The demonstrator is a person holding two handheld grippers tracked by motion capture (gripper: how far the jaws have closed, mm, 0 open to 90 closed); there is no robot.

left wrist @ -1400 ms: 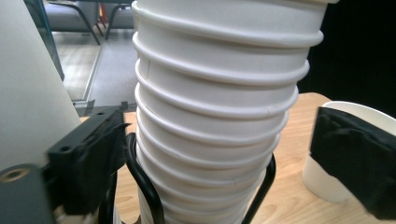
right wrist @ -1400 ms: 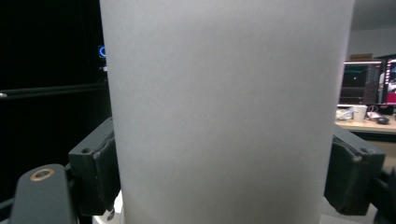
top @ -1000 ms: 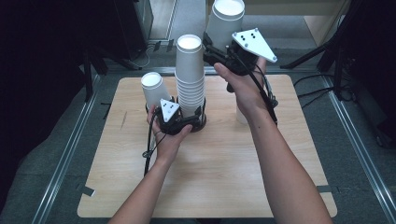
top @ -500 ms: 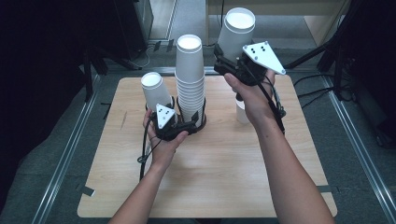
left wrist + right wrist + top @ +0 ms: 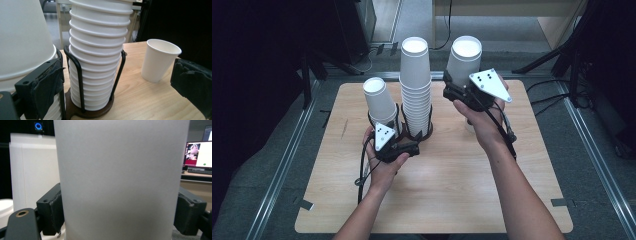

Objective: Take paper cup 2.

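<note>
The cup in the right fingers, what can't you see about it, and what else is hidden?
- Held cup: rim and base cut off by the right gripper view's edges; in the high view the right gripper hides its lower part.
- Standing cup: in the high view the right hand covers nearly all of it.
- Cup stack: top cut off by the left gripper view's upper edge.
- Screen: too small to read.
</note>
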